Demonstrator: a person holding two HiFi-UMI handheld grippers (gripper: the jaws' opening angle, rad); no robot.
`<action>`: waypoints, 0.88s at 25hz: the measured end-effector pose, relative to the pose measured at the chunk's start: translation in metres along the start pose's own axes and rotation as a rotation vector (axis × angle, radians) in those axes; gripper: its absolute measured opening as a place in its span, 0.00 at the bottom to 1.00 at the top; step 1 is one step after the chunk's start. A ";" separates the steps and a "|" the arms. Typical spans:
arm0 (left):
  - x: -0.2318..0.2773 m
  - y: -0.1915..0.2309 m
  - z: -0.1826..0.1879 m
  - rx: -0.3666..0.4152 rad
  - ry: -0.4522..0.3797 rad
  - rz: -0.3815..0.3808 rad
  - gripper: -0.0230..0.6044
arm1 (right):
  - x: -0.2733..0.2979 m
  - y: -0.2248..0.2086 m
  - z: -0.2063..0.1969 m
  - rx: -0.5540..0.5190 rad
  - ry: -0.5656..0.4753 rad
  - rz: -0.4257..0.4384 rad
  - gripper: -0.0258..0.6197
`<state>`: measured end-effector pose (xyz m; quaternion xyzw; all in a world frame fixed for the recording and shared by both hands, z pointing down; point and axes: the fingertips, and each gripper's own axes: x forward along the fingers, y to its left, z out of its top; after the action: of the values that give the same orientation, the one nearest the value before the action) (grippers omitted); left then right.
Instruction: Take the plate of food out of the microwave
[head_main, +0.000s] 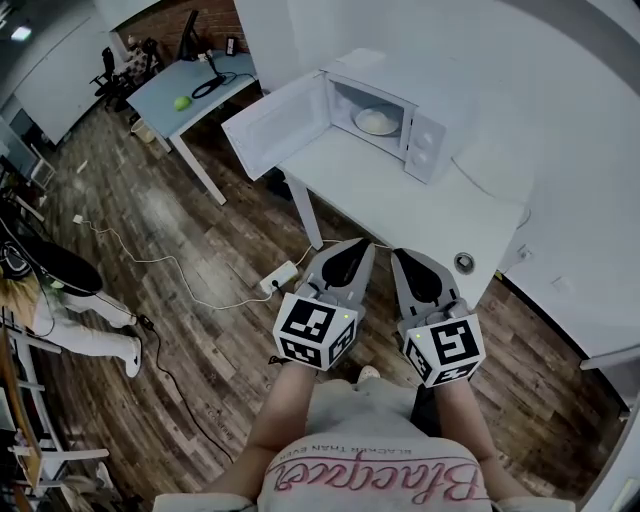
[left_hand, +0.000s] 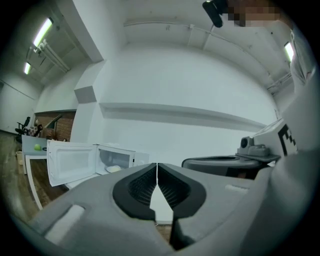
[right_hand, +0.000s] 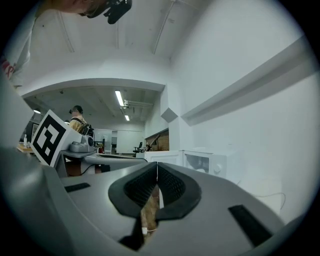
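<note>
A white microwave (head_main: 385, 110) stands on a white table (head_main: 400, 205) with its door (head_main: 275, 125) swung wide open to the left. Inside rests a white plate of pale food (head_main: 377, 121), also visible in the left gripper view as the plate (left_hand: 113, 169). My left gripper (head_main: 362, 246) and right gripper (head_main: 402, 256) hover side by side over the floor in front of the table's near edge, well short of the microwave. Both are shut with the jaw tips touching and nothing between them. The right gripper view shows the microwave (right_hand: 202, 162) from the side.
A small round dark object (head_main: 463, 263) lies at the table's near edge. A power strip (head_main: 279, 277) and cables cross the wooden floor. A blue-grey desk (head_main: 190, 90) with a green ball (head_main: 182, 103) stands behind the open door. A person (head_main: 70, 320) is at the left.
</note>
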<state>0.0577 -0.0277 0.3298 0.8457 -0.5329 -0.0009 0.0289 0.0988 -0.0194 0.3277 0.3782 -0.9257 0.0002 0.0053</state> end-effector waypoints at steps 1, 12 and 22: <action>0.004 0.001 0.000 0.005 -0.004 0.006 0.05 | 0.004 -0.004 -0.002 0.020 0.012 0.006 0.06; 0.017 0.012 0.004 0.041 -0.029 0.051 0.05 | 0.018 -0.014 -0.005 0.039 0.076 0.039 0.06; 0.031 0.028 -0.005 0.080 -0.015 0.089 0.05 | 0.032 -0.026 -0.009 -0.038 0.043 0.003 0.06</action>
<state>0.0461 -0.0674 0.3372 0.8215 -0.5699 0.0155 -0.0089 0.0944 -0.0600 0.3365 0.3767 -0.9257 -0.0091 0.0323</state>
